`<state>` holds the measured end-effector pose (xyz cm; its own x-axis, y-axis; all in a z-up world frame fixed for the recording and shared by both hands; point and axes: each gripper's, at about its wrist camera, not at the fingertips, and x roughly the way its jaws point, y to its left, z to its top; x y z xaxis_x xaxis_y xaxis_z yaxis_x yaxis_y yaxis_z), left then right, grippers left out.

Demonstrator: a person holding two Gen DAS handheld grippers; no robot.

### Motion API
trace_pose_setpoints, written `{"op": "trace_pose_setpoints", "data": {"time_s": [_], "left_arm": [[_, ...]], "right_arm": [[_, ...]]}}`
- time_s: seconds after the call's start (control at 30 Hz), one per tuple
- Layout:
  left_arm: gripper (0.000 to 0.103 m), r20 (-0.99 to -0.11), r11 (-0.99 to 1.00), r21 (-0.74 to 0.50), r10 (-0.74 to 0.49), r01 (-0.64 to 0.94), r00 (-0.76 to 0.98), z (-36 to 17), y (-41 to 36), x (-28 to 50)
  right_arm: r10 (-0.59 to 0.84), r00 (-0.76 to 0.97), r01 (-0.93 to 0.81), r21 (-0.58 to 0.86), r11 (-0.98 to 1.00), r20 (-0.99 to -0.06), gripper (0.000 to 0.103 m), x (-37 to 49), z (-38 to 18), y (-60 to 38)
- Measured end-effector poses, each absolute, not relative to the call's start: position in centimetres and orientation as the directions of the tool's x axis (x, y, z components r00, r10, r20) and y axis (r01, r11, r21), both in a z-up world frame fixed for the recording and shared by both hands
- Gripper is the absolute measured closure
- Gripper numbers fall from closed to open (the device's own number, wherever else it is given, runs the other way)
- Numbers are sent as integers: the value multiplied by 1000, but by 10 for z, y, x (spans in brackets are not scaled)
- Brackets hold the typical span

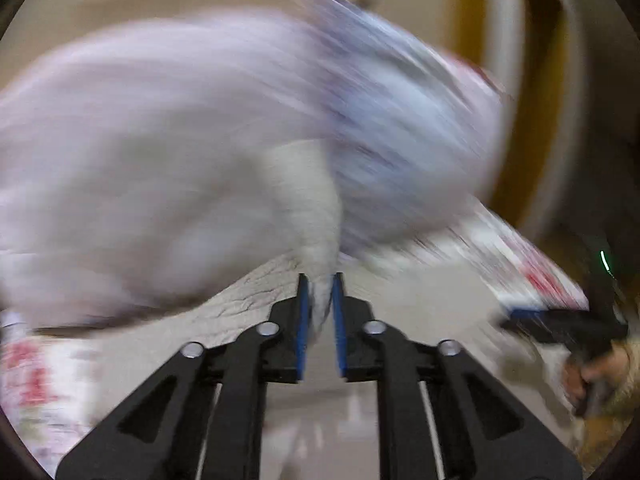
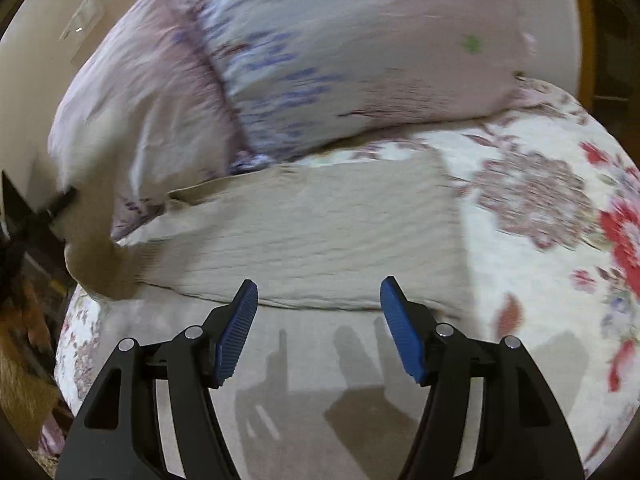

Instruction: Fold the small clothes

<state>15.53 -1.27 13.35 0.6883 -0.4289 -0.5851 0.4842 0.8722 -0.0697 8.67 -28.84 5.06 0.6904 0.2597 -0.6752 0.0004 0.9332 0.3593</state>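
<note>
A small beige ribbed garment [image 2: 304,236] lies folded on a flowered bedspread [image 2: 540,240]. My left gripper [image 1: 319,296] is shut on a pale corner of the garment [image 1: 308,216] and lifts it; this view is heavily blurred by motion. My right gripper [image 2: 318,300] is open and empty, just in front of the garment's near edge. It also shows at the right edge of the left wrist view [image 1: 560,320], held by a hand.
A large lilac flowered pillow [image 2: 320,48] lies behind the garment and fills much of the left wrist view [image 1: 160,140]. A cream wall with a switch plate [image 2: 82,20] is at the back left. The bed's left edge [image 2: 68,320] drops to the floor.
</note>
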Motion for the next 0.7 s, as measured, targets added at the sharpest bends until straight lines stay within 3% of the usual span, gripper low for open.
{"op": "trace_pose_setpoints", "data": {"time_s": [0.07,0.13,0.2,0.3,0.43,0.53,0.57,0.6,0.7], "left_arm": [[64,-654,849,18,-390,528,649,107,-53,136],[49,-682,880,48,-316,472,660,89,-38,112],[41,-716,931,9,-248,365,653,80,0,100],[37,-789,987,-74,-146,143,597,59,76,70],[39,-854,978,-210,-176,-15,490,33,142,25],[55,-843,953,-302,-252,-30,476,26,145,-6],[67,-836,931,-364,-315,-25,449,21,143,-15],[73,-826,913,-408,-356,-28,437,20,142,-25],[75,-814,878,-477,-430,-27,391,15,130,-47]], "right_arm": [[250,681,31,368,929,-688,37,76,47,-307],[251,673,48,380,924,-695,35,58,43,-326],[269,644,62,399,915,-716,35,38,37,-343],[332,583,86,463,882,-742,38,13,23,-360],[500,439,113,598,793,-747,56,-19,-9,-366],[631,373,126,711,692,-680,81,-46,-27,-360],[677,343,138,748,649,-651,85,-55,-34,-355],[700,325,145,765,628,-636,92,-61,-38,-352],[766,267,149,810,567,-585,95,-79,-48,-337]]}}
